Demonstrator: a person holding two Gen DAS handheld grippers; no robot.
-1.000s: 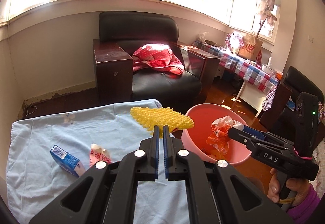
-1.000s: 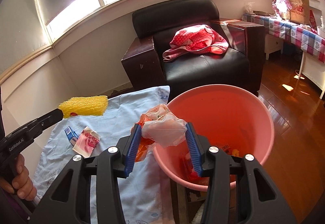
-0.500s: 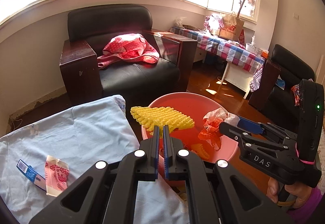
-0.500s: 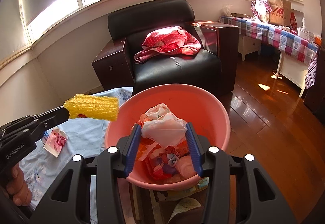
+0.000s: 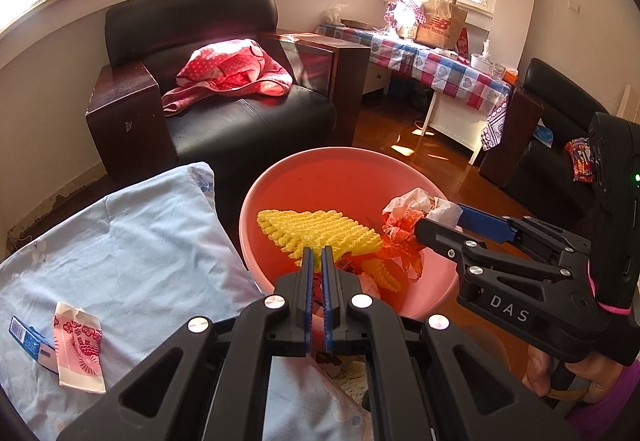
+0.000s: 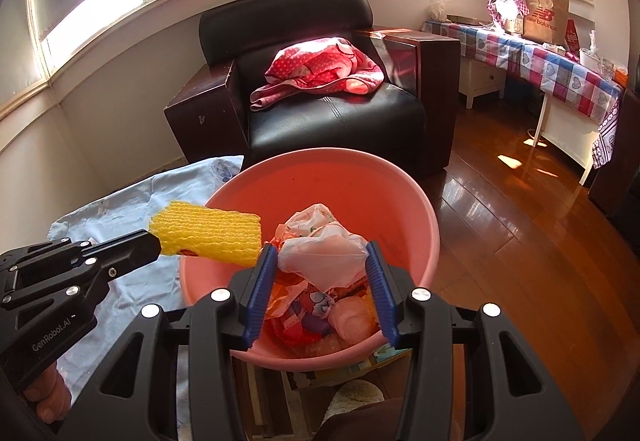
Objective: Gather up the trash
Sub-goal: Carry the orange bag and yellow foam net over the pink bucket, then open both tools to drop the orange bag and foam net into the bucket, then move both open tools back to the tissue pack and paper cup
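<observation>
Left wrist view: the left gripper (image 5: 317, 255) is clenched on the yellow foam net (image 5: 316, 231), poised over the pink basin (image 5: 256, 201) at twelve o'clock. Right wrist view: the right gripper (image 6: 320, 261) grasps a crumpled plastic bag (image 6: 320, 255) above the basin's trash; this looks like the drop-off step, so next both must release.

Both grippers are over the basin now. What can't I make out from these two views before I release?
- Bottom of the pink basin: covered by trash already inside and, right wrist view, by the crumpled plastic bag in the right gripper.
- Left gripper pinch point on the yellow foam net: hidden by its own fingers.
- Blue carton on the blue cloth: print too small; absent from the right view.
</observation>
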